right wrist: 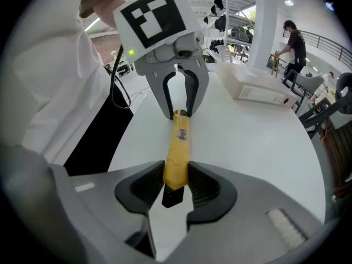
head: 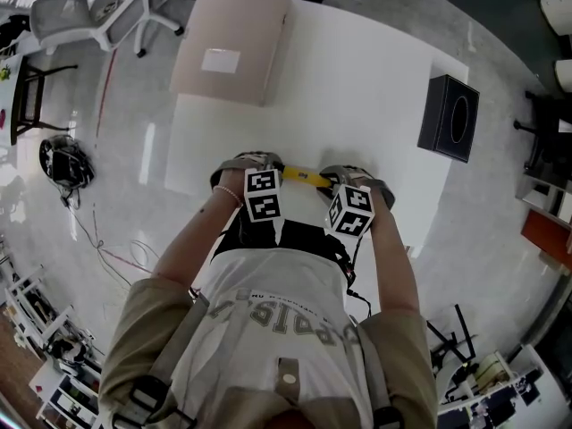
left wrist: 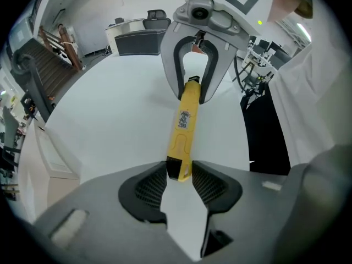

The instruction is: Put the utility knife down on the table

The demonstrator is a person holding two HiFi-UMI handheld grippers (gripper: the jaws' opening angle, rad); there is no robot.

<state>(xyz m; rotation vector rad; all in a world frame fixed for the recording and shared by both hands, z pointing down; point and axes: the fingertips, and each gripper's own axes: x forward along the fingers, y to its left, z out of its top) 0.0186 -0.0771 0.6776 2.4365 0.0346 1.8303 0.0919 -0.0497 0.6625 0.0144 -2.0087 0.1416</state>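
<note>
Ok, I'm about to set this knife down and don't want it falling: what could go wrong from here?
The left tongs and right tongs each pinch only one end of the knife; if one lets go first, it may swing or slip from the other. It is also near the edge of the table by the person's body, so a drop could miss the top.
</note>
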